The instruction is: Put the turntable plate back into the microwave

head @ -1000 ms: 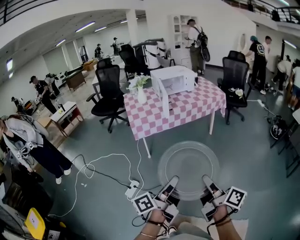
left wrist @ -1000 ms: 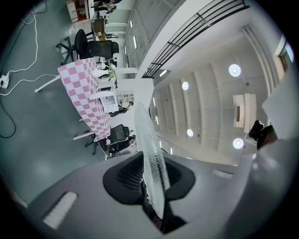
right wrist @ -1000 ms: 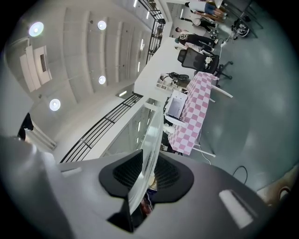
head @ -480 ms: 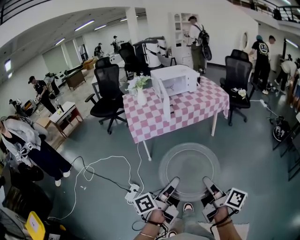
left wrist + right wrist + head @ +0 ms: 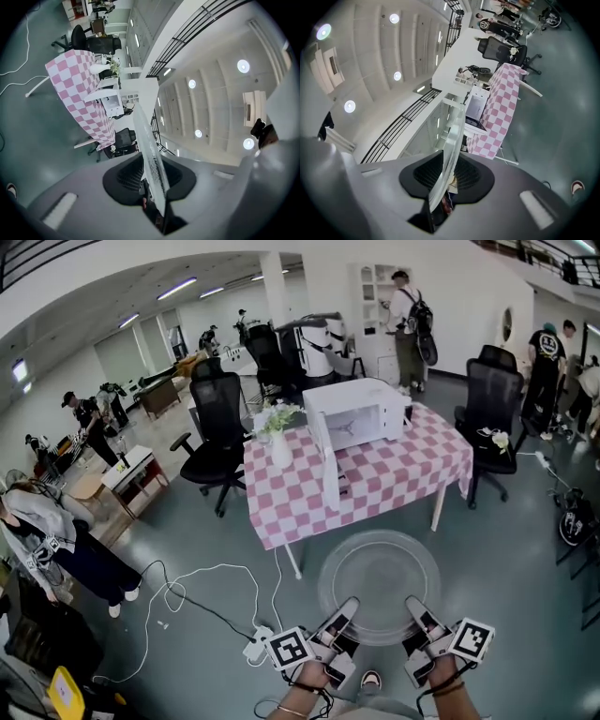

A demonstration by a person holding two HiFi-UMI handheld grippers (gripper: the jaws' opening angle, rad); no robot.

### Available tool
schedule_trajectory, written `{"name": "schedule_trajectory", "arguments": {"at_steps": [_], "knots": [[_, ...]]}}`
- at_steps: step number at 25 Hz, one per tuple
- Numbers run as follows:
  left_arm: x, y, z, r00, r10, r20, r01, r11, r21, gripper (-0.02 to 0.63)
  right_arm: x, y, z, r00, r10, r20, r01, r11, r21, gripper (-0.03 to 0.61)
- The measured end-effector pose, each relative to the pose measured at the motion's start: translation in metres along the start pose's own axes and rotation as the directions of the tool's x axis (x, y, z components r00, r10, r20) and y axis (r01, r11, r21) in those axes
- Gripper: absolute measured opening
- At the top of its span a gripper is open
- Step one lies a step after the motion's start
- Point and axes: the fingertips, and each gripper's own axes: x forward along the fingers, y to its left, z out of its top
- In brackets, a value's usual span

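A: Nearest first. What do the two tools have hold of?

B: The left gripper (image 5: 341, 607) is closed down narrow on the rim of the clear round glass turntable plate (image 5: 379, 576), biting at about the plate's 7 o'clock. The right gripper (image 5: 413, 606) is clamped on the same rim at about 5 o'clock. Each gripper view shows the glass edge running between its pads. The plate hangs roughly level in the air over the grey floor, at 12 o'clock from the hands.

A: So this is the carry. How should it be done well?

B: I'd match both wrists so the disc rides flat and neither grip twists the glass. Both holds are on the near edge only, so the far side will want to droop. I'd also mind the white power strip (image 5: 258, 645) and its cable on the floor at 9 o'clock.

A: And the target?

B: It's well ahead at 12 o'clock. The white microwave (image 5: 366, 409) sits on the table (image 5: 412, 479) under a pink-and-white checked cloth. Its door (image 5: 325, 451) is swung open on the oven's 7 o'clock side. A white vase (image 5: 281, 454) of flowers stands near the table's 9 o'clock edge. Come in square to the cavity, clear of both.
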Motion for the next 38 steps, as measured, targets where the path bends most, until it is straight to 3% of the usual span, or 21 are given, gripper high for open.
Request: {"name": "schedule_trajectory", "arguments": {"at_steps": [5,13,28,38], "knots": [[0.057,0.019,0.022,0.999,0.009,0.032,-0.008,0.999,-0.038,0.054,0.036,-0.024,0.052,0.999,-0.037,-0.036,0.037,0.999,-0.012,0.075],[0.138,0.04,0.048,0.998,0.001,0.059,0.002,0.999,-0.05,0.054,0.082,-0.047,0.125,0.998,-0.007,-0.057,0.005,1.0,-0.026,0.074],[0.23,0.076,0.089,0.997,0.046,0.063,-0.043,0.998,-0.044,0.054,0.15,-0.088,0.203,0.997,0.046,-0.064,-0.046,0.999,-0.003,0.074],[0.372,0.119,0.152,1.0,-0.008,0.028,0.01,0.997,-0.08,0.054,0.241,-0.131,0.318,0.999,0.025,-0.042,-0.027,0.999,-0.034,0.075]]}}
